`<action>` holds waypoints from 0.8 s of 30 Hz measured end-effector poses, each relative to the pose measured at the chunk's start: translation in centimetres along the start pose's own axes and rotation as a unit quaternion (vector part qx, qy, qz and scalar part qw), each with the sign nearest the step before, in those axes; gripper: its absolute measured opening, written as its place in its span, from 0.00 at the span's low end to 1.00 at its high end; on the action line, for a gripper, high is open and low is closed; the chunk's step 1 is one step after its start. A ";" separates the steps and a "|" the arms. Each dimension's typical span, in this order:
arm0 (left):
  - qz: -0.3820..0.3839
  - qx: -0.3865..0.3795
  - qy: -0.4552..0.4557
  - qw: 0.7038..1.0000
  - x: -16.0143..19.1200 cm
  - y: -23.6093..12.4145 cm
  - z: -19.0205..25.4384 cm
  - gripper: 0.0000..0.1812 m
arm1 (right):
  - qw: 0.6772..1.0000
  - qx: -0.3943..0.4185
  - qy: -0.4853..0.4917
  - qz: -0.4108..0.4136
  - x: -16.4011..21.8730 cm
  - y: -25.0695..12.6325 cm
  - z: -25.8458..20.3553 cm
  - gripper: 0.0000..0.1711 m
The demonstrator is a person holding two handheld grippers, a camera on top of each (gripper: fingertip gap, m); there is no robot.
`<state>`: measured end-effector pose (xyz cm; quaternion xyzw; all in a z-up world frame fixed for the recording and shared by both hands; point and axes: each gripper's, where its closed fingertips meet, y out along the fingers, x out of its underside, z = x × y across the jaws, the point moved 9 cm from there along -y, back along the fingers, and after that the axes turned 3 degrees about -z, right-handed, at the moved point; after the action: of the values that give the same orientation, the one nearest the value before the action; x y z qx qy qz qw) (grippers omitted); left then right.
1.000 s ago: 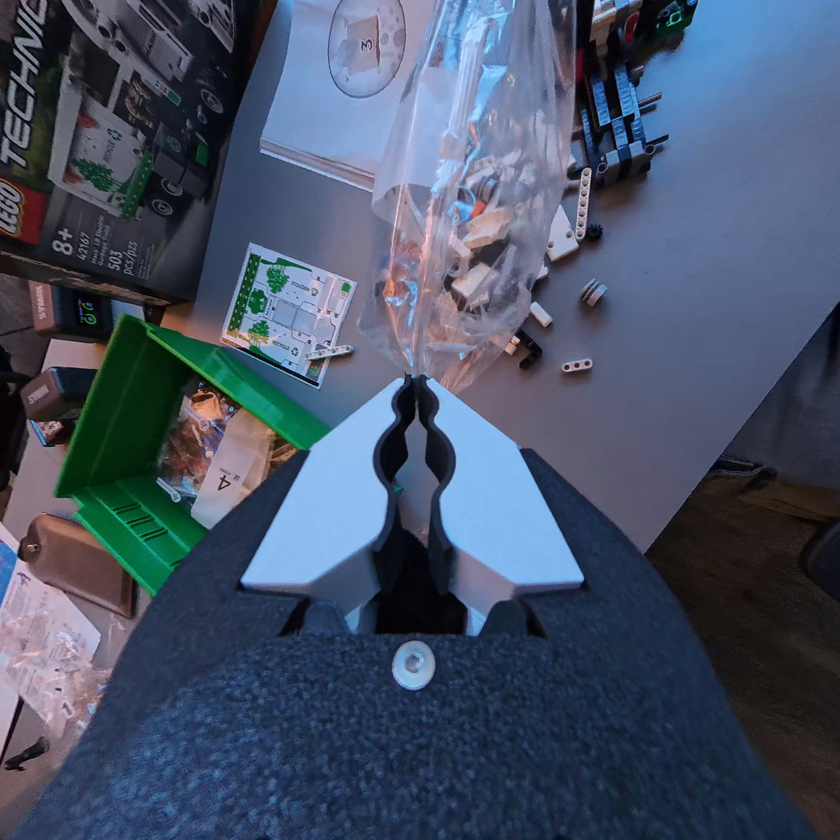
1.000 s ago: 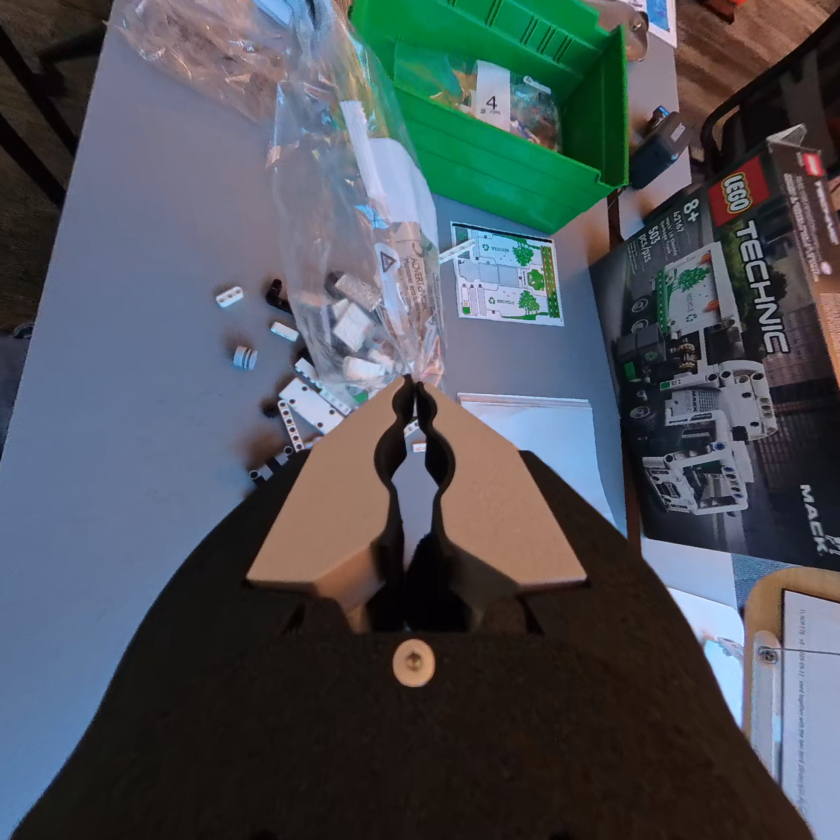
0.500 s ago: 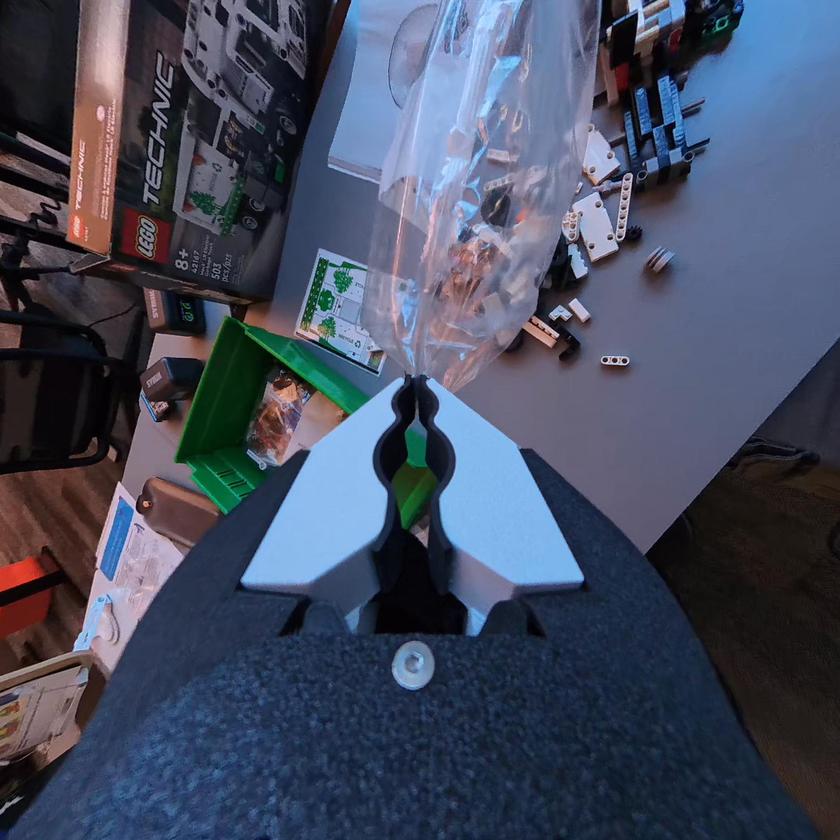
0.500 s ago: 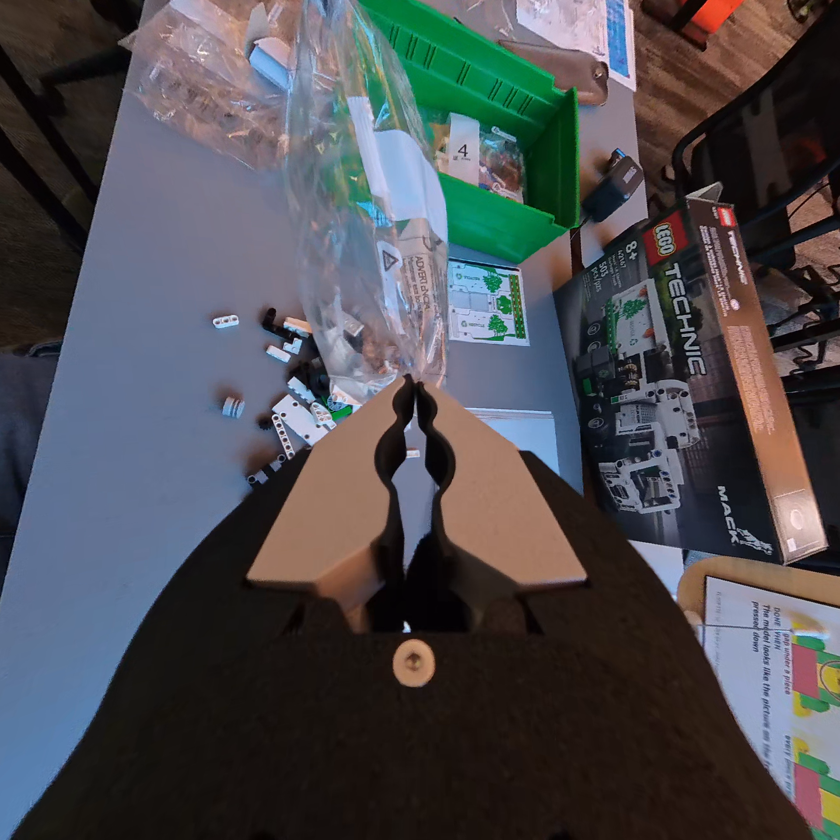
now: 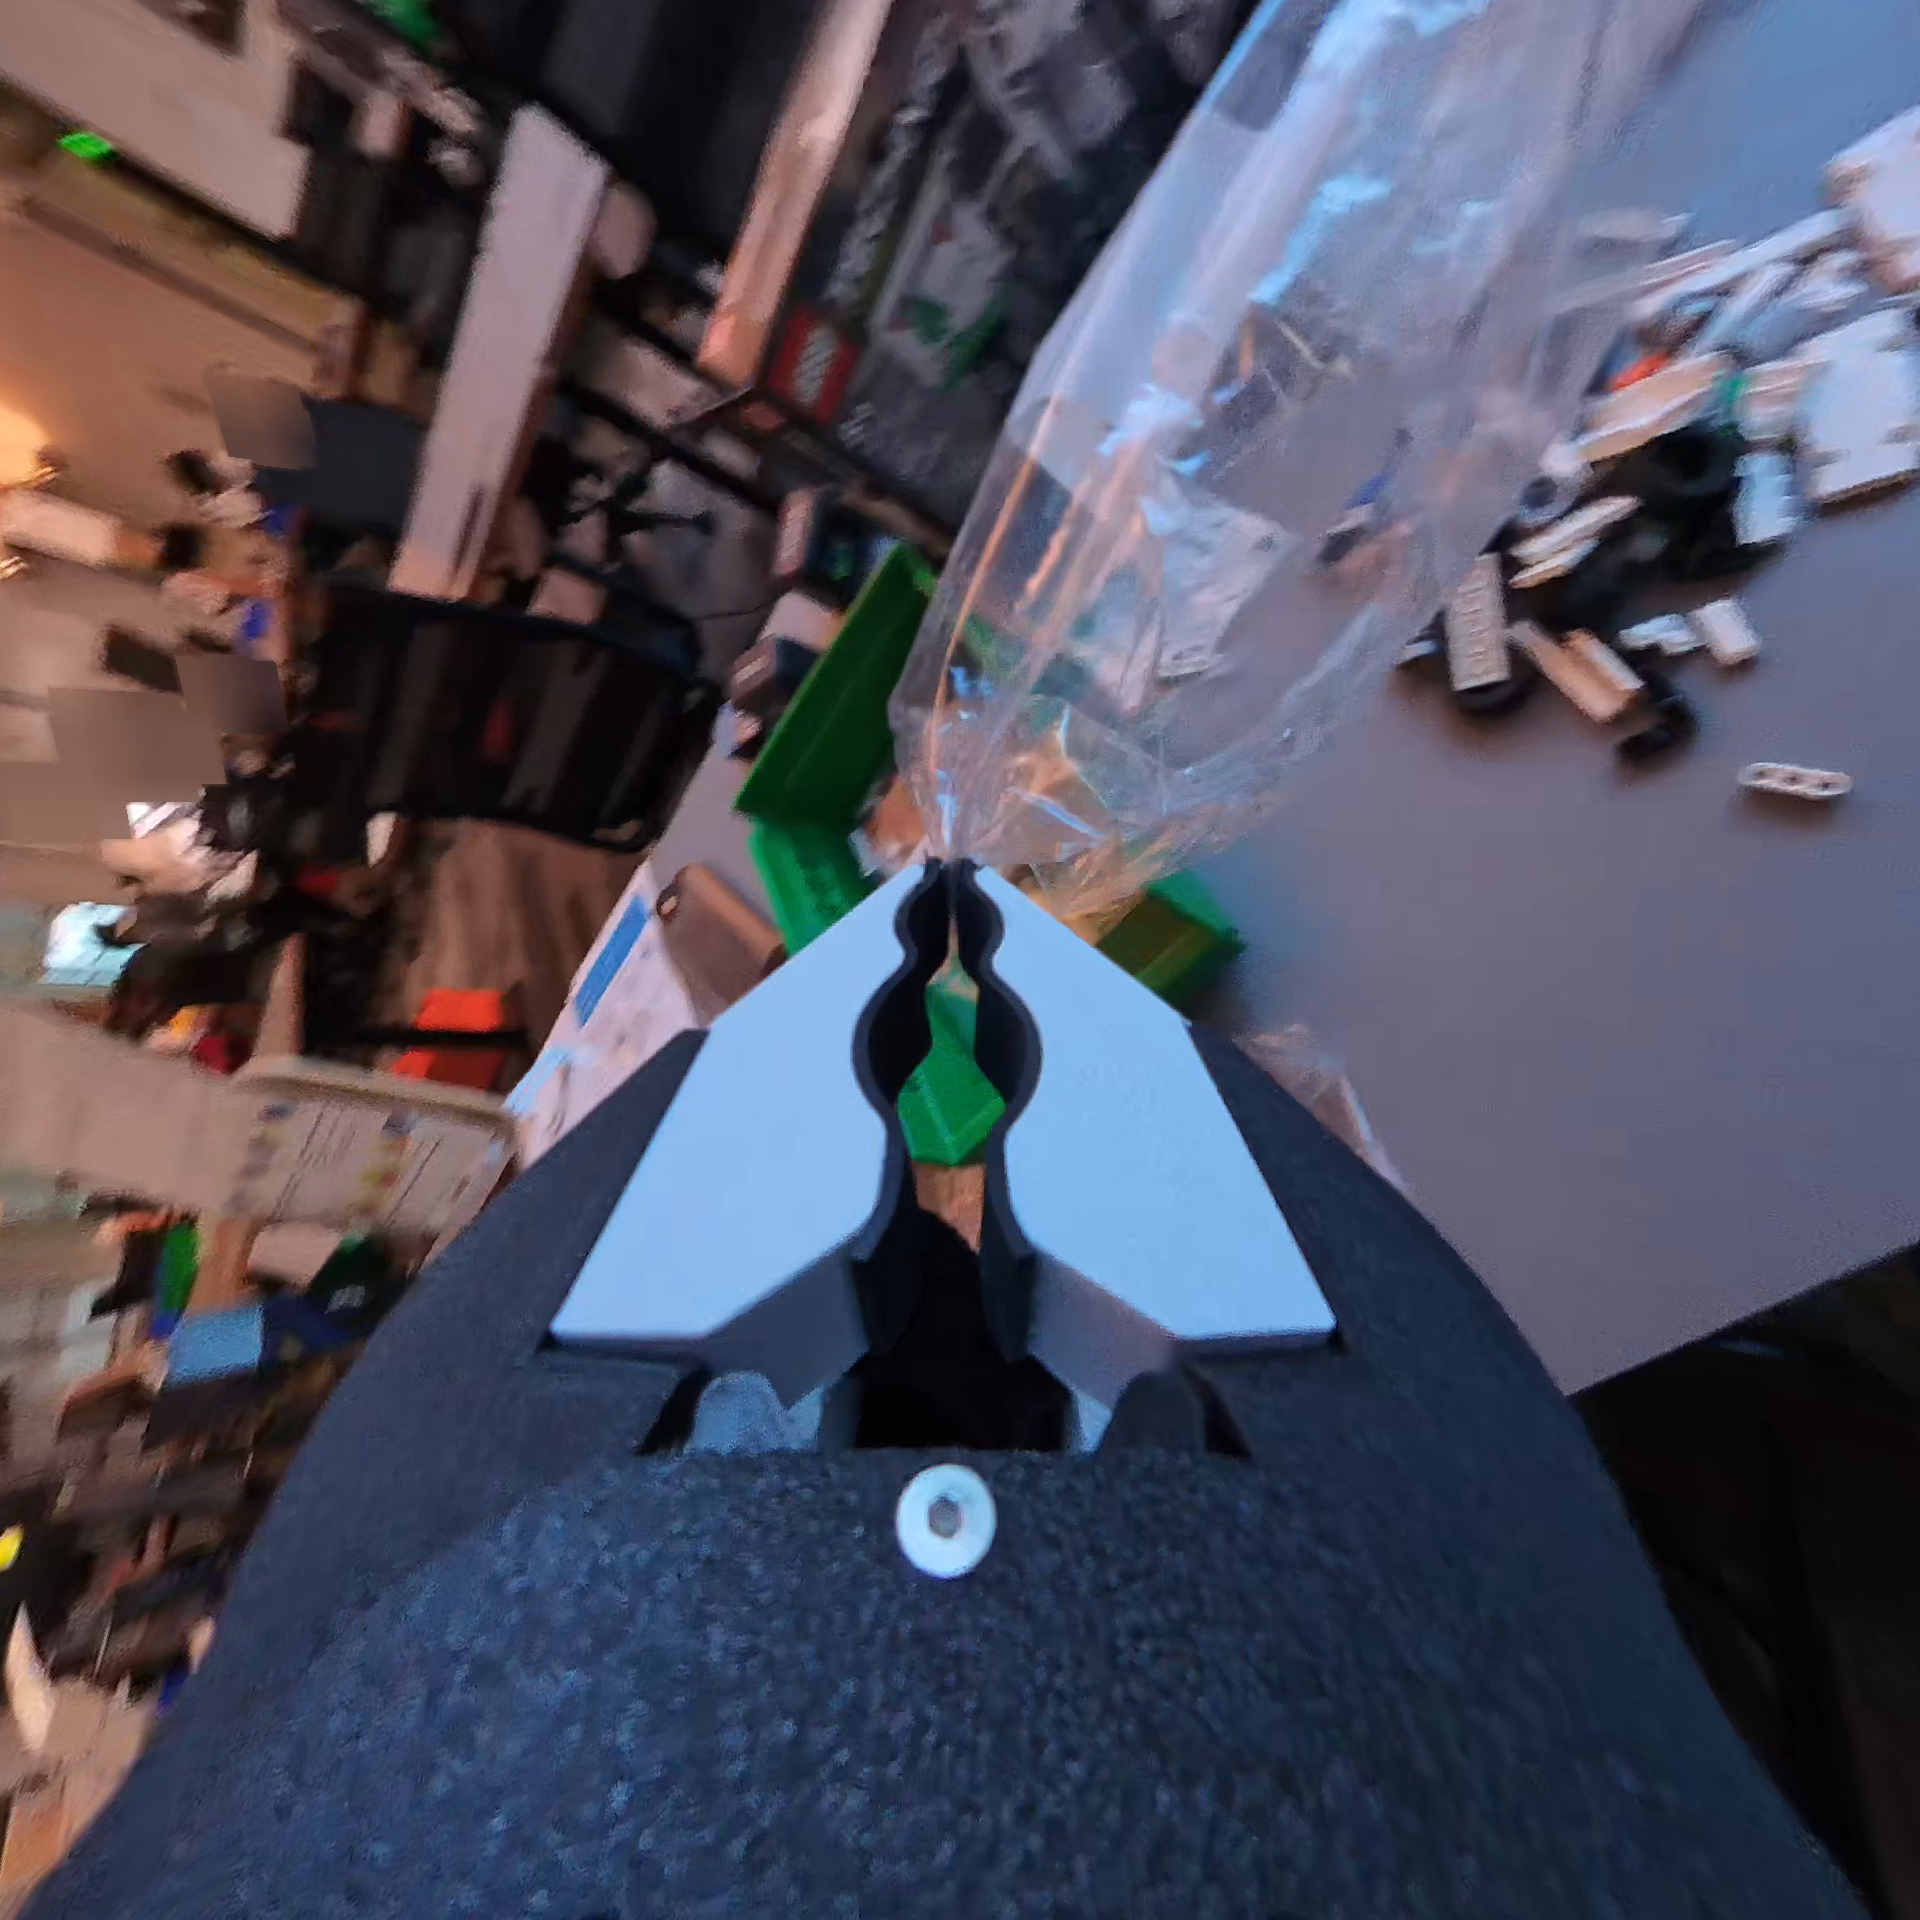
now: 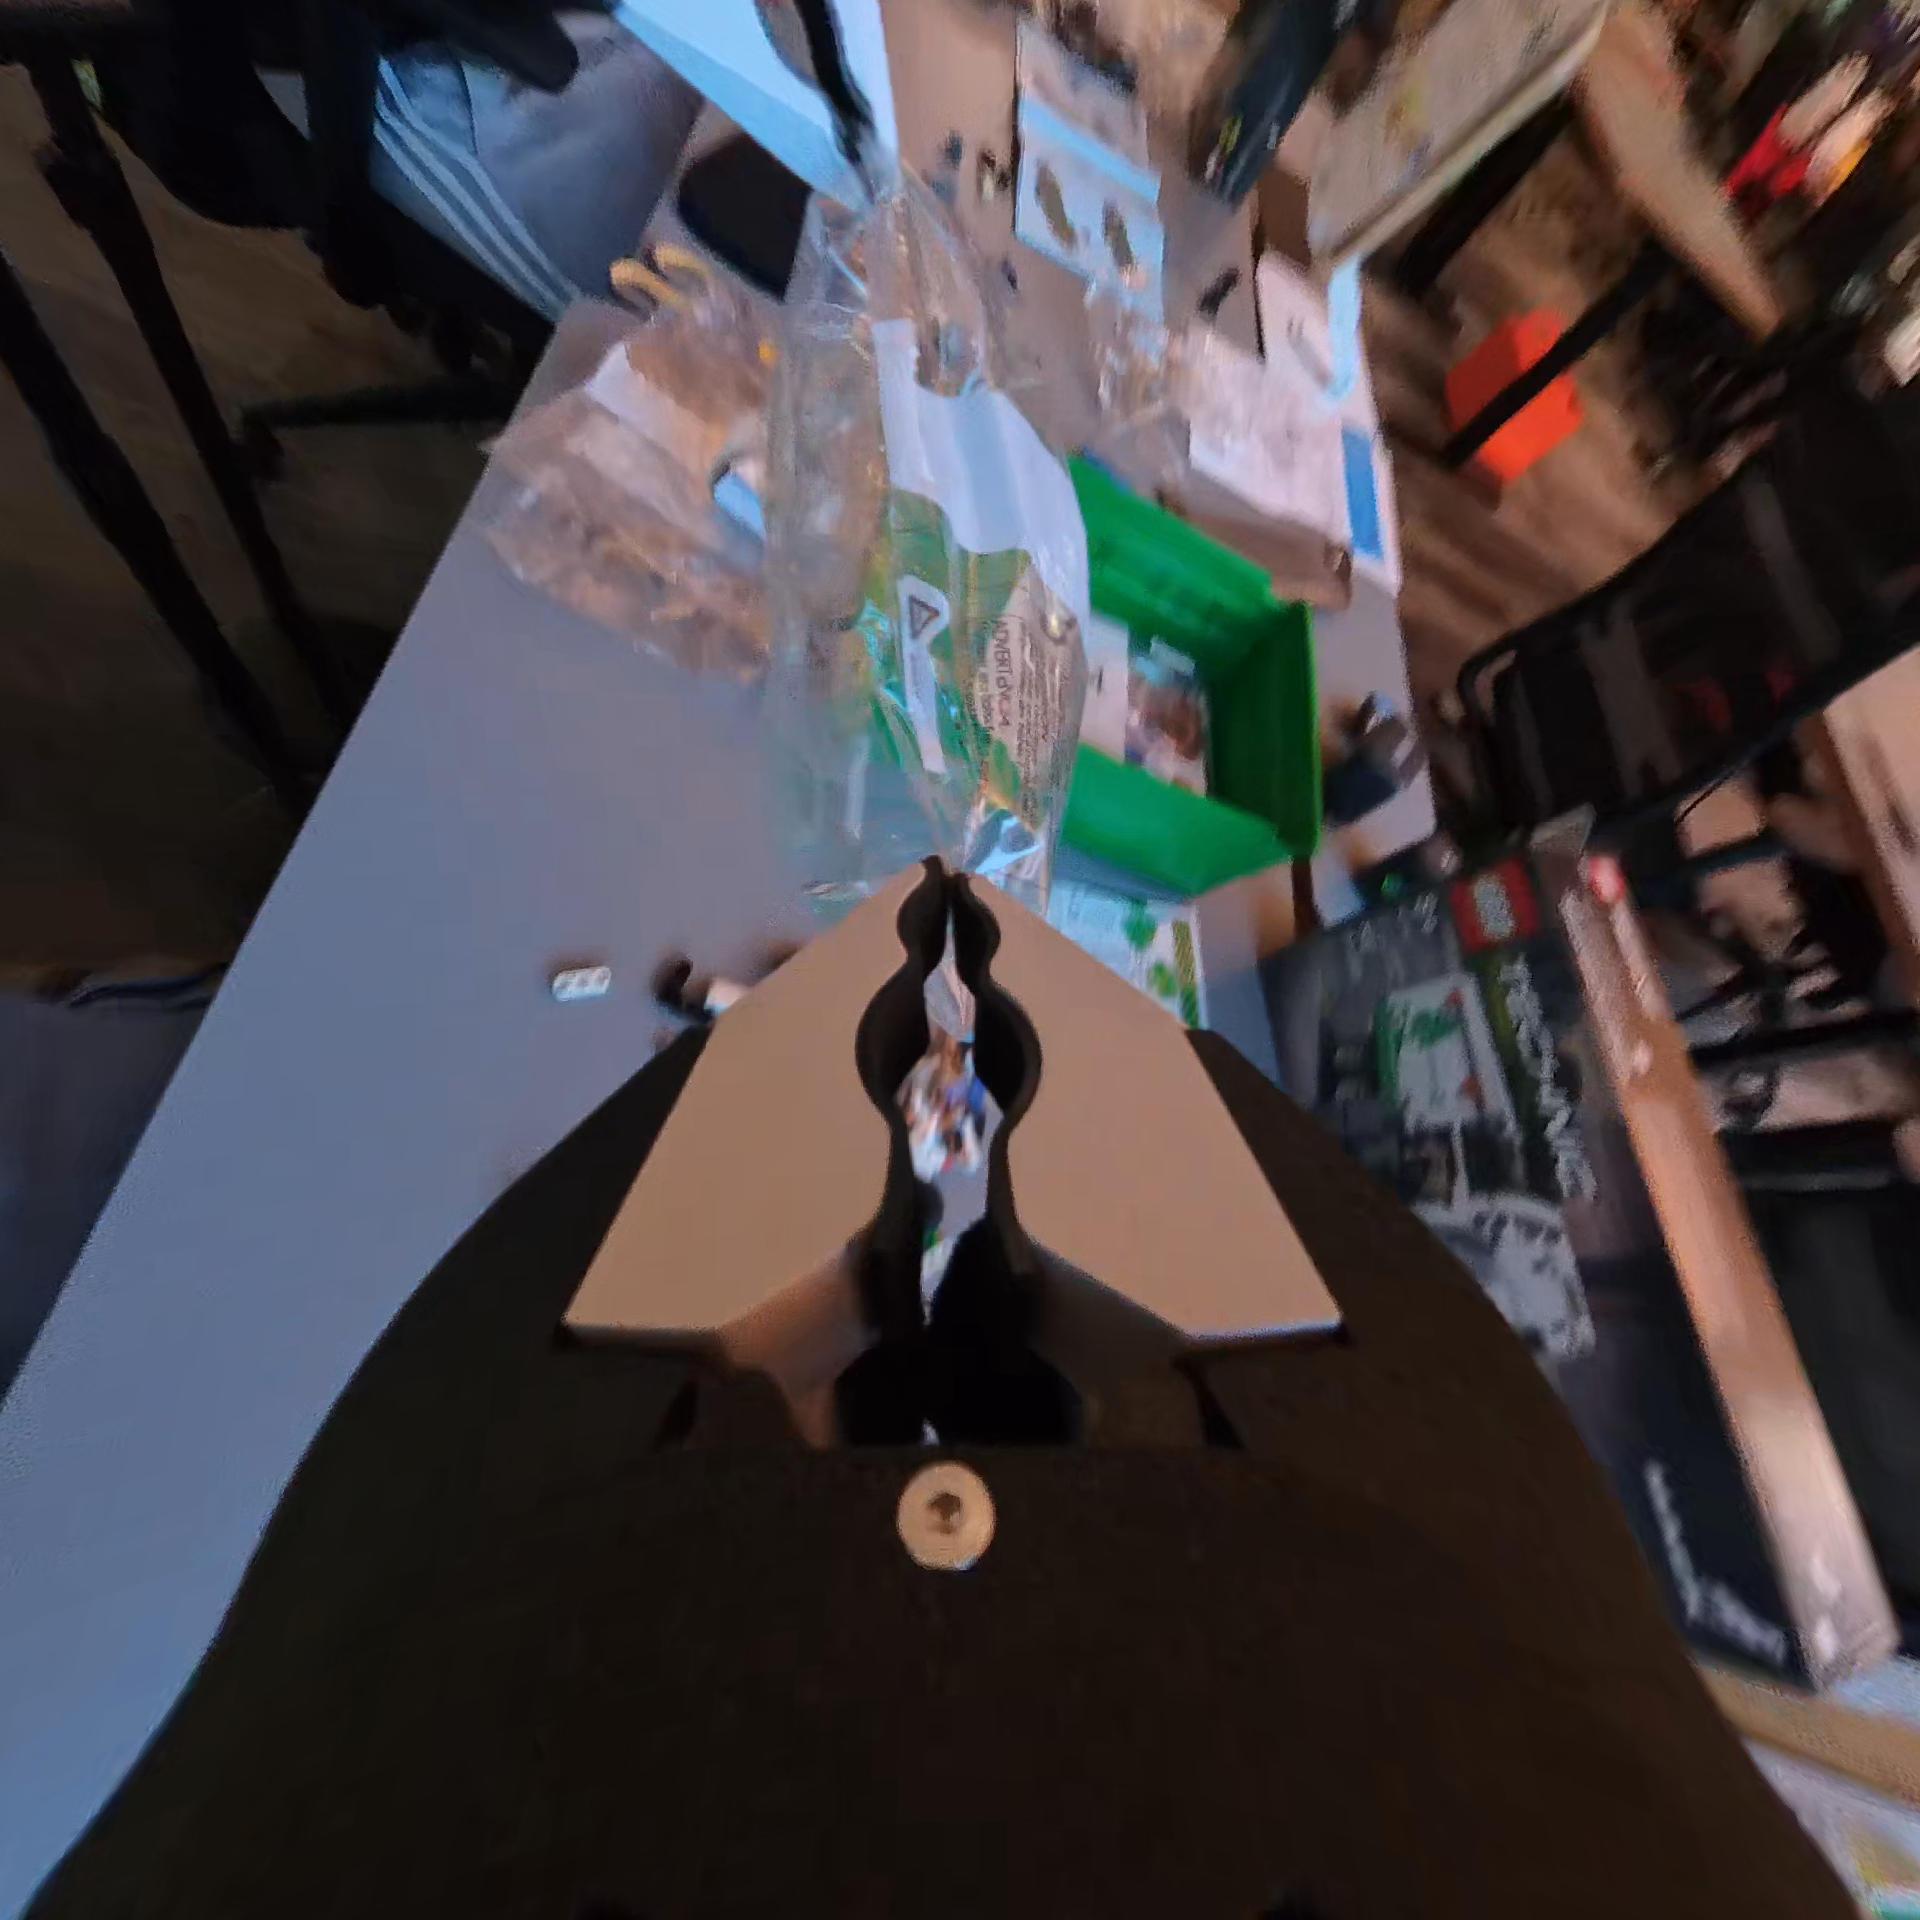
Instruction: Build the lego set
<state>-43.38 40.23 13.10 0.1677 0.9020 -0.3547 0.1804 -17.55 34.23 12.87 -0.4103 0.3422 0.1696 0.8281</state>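
Note:
A clear plastic bag (image 5: 1247, 499) hangs in the air between my two grippers. My left gripper (image 5: 948, 868) is shut on one corner of it. My right gripper (image 6: 943, 873) is shut on another corner of the same bag (image 6: 935, 623), which looks nearly empty. A heap of loose white, grey and black lego pieces (image 5: 1621, 582) lies on the grey table (image 5: 1507, 987) under the bag. A few pieces (image 6: 582, 982) show left of my right gripper. Both views are blurred.
A green bin (image 6: 1236, 727) holding a parts bag stands on the table past the bag; it also shows in the left wrist view (image 5: 831, 717). The set's box (image 6: 1538, 1195) lies to the right. Other clear bags (image 6: 644, 520) lie at the table's far end. Across from one pair of fingers to the other is roughly 20 cm.
Both grippers have risen and tipped upward with the bag. The pieces that were inside it now lie in a heap on the table, and the bag looks almost empty.

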 end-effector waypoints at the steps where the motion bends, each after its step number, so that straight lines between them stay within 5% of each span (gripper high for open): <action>1: -0.003 -0.031 -0.017 0.999 1.1 -0.8 -0.2 0.00 | 1.000 0.011 -0.021 0.014 -1.0 0.9 -0.8 0.00; 7: 0.008 -0.234 -0.181 0.955 9.1 -3.3 -1.0 0.00 | 0.958 0.186 -0.205 0.069 -6.3 8.8 -6.0 0.00; 12: -0.059 -0.346 -0.244 0.904 18.2 0.5 1.0 0.00 | 0.926 0.232 -0.294 0.049 -8.2 18.2 -11.3 0.00; 19: -0.121 -0.298 -0.319 0.892 28.4 8.0 3.8 0.03 | 0.865 0.237 -0.436 -0.068 -6.4 30.2 -19.0 0.00; 24: -0.141 -0.227 -0.380 0.885 31.3 8.0 5.8 0.18 | 0.892 0.160 -0.403 -0.125 -5.3 33.5 -21.8 0.00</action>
<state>-66.24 47.21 -9.41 -0.1547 0.8342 -0.1983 0.4908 -49.39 37.20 -11.61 -0.2079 -0.0522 0.1583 0.9638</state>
